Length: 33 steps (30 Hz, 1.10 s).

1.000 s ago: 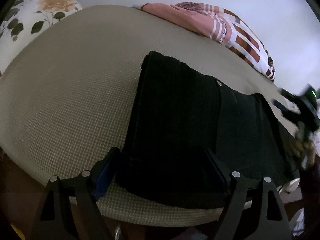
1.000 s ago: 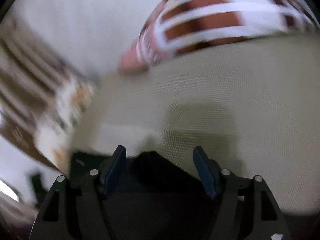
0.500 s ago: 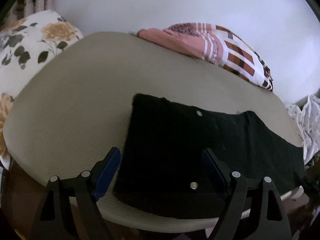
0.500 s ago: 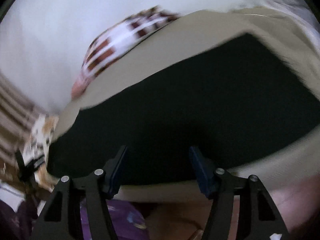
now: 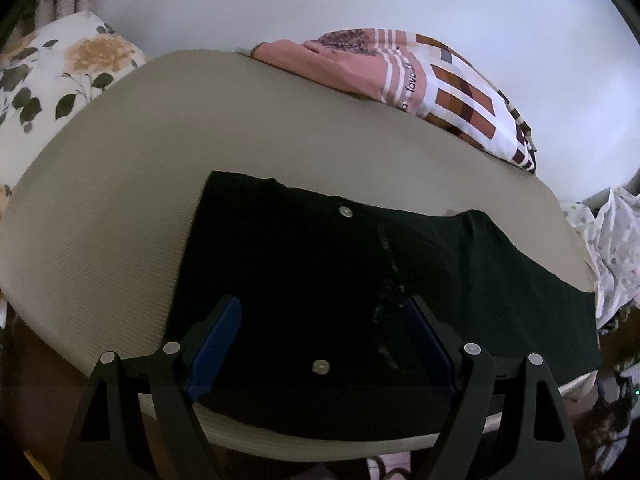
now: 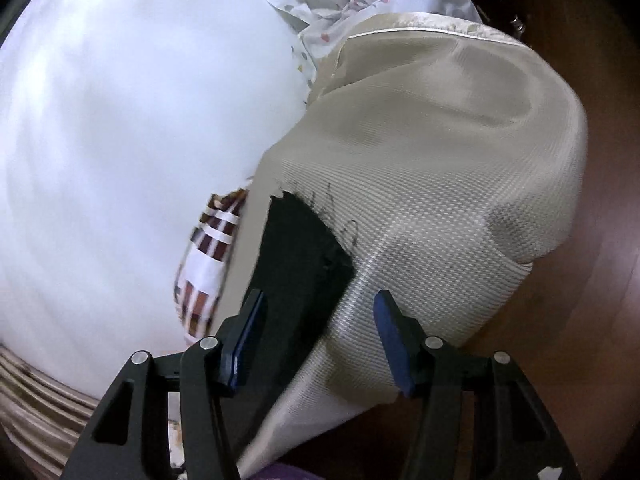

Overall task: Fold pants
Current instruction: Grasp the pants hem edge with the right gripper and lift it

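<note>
Currently, stage: the black pants [image 5: 320, 292] lie flat on the beige bed [image 5: 120, 200], and by the look of them they are already doubled leg over leg, waist end nearest the left camera, legs running off to the right.
Evidence for that fold: two metal buttons [image 5: 345, 211] show at the waist end, one near the far edge and one near the near edge, and the cloth reads as one long strip instead of two spread legs.
Pants, far end: in the right wrist view the hem end [image 6: 296, 256] lies flat near the corner of the bed, with loose threads fraying off its edge.
Left tool [image 5: 320, 340]: jaws wide apart, hovering over the waist end with nothing between the pads; it grips nothing.
Right tool [image 6: 316, 336]: jaws partly apart, nothing clamped; the hem end lies just ahead of the left finger, the mattress cover under the right one.
Done: the lengthwise fold, as far as I can judge.
Left: bringing the hem end over to the waist end, perhaps more than once, then flattening the bundle.
Nearby: a striped and checked blanket [image 5: 440, 88] along the wall, a floral pillow [image 5: 60, 72] at the left.
</note>
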### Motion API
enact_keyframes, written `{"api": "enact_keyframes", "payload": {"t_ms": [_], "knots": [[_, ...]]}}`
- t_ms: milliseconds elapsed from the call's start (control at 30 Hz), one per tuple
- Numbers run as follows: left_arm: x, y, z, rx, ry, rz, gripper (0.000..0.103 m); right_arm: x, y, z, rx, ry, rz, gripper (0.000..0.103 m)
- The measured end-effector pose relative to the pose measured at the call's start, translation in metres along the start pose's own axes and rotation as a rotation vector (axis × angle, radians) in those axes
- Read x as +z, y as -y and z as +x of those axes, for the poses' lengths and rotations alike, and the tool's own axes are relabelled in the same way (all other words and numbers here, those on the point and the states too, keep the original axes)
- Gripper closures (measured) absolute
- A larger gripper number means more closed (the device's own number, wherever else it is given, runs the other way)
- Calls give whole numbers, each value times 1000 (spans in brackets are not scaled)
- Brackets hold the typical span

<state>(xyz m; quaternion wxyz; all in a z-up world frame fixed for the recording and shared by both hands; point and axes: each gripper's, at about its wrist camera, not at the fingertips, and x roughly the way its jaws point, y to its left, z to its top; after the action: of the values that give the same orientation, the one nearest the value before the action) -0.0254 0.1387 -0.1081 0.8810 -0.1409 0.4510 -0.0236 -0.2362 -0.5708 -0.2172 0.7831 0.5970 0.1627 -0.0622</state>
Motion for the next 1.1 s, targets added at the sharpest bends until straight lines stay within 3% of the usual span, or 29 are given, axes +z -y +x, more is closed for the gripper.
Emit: {"api": "enact_keyframes", "payload": {"t_ms": [200, 400, 700, 767, 867, 933, 967, 1033, 1100], "knots": [[2, 18, -8, -8, 19, 40, 20, 8, 2, 14, 33, 8, 8, 49], [1, 28, -2, -20, -13, 55, 20, 10, 3, 24, 35, 6, -1, 47], [2, 46, 0, -41, -25, 93, 20, 6, -29, 44, 10, -59, -128, 47], [1, 48, 0, -40, -29, 99, 20, 8, -23, 50, -32, -61, -127, 51], [1, 47, 0, -41, -30, 96, 20, 7, -10, 47, 9, -31, -65, 51], [0, 46, 2, -41, -35, 87, 20, 4, -13, 49, -8, -38, -97, 50], [0, 46, 4, -42, -44, 77, 20, 3, -17, 53, -13, -50, -122, 52], [-1, 45, 8, -48, -55, 63, 20, -3, -24, 61, -32, -80, -171, 74], [-2, 46, 9, -55, -59, 54, 20, -9, -29, 71, -75, -109, -217, 82]]}}
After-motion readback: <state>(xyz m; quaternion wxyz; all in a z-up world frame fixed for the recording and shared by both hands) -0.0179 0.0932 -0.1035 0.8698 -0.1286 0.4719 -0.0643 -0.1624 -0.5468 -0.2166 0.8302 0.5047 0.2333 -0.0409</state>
